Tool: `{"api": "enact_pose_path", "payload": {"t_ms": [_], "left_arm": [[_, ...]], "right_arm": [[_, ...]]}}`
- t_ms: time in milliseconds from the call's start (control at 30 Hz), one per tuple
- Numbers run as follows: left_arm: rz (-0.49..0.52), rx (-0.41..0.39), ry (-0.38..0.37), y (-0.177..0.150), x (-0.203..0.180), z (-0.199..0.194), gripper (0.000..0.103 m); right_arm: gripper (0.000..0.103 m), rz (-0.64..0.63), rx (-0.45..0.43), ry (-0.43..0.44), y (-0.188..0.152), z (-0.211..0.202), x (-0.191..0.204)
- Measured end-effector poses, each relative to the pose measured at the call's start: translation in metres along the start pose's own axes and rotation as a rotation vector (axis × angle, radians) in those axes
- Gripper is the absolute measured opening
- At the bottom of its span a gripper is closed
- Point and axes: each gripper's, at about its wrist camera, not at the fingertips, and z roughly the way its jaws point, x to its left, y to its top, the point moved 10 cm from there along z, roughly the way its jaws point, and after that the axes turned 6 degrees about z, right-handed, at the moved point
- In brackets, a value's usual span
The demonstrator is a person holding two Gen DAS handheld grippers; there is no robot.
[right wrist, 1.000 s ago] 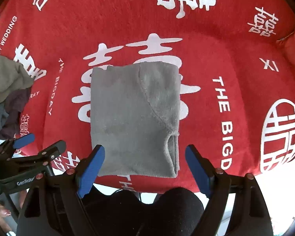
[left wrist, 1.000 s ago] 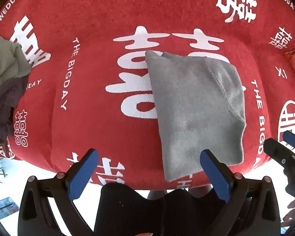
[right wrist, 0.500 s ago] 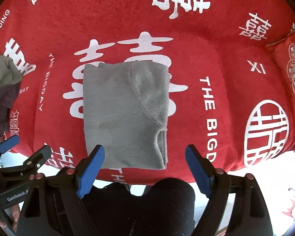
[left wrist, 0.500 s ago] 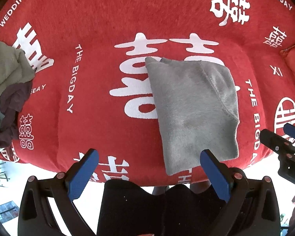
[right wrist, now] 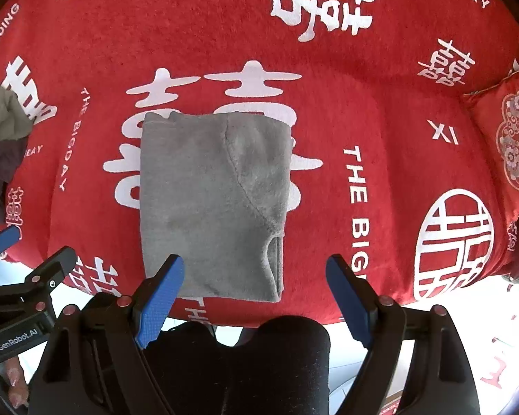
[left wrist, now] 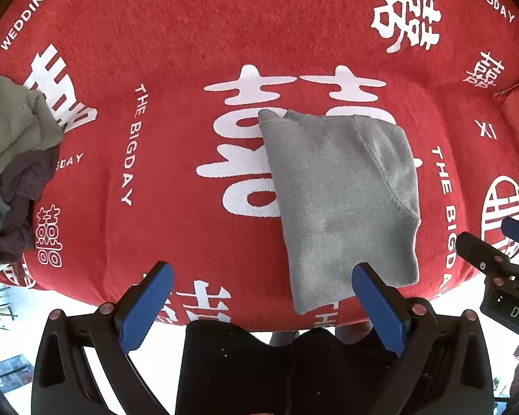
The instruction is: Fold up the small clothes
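Observation:
A grey fleece garment [left wrist: 342, 200] [right wrist: 211, 200] lies folded into a neat rectangle on a red cover with white lettering [left wrist: 190, 52] [right wrist: 380, 110]. Both grippers hang above its near edge, pointing down, and neither touches it. My left gripper [left wrist: 263, 297] is open with nothing between its blue pads. My right gripper [right wrist: 256, 294] is open too, its left pad [right wrist: 161, 297] over the garment's near left corner. Each gripper shows at the edge of the other's view: the right gripper [left wrist: 501, 256], the left gripper [right wrist: 24, 256].
A pile of unfolded clothes, olive on top and dark below [left wrist: 14, 159] [right wrist: 0, 145], sits at the cover's left edge. A red embroidered cushion [right wrist: 512, 145] lies at the right. The person's dark-clad legs [right wrist: 276, 363] are under the grippers, at the cover's near edge.
Both views have pulled back from the cover, so the folded garment looks smaller and a little farther off. The garment has not moved and both grippers stay open.

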Motion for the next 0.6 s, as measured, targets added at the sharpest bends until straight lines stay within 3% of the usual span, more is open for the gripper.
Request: {"api": "enact_pose_path", "payload": {"t_ms": [600], "left_arm": [[0.005,0.001,-0.010,-0.0040,-0.0034,0.0007,0.103]], "right_arm": [[0.086,0.002,0.010,-0.001,0.0011,-0.0017,0.0010]]}}
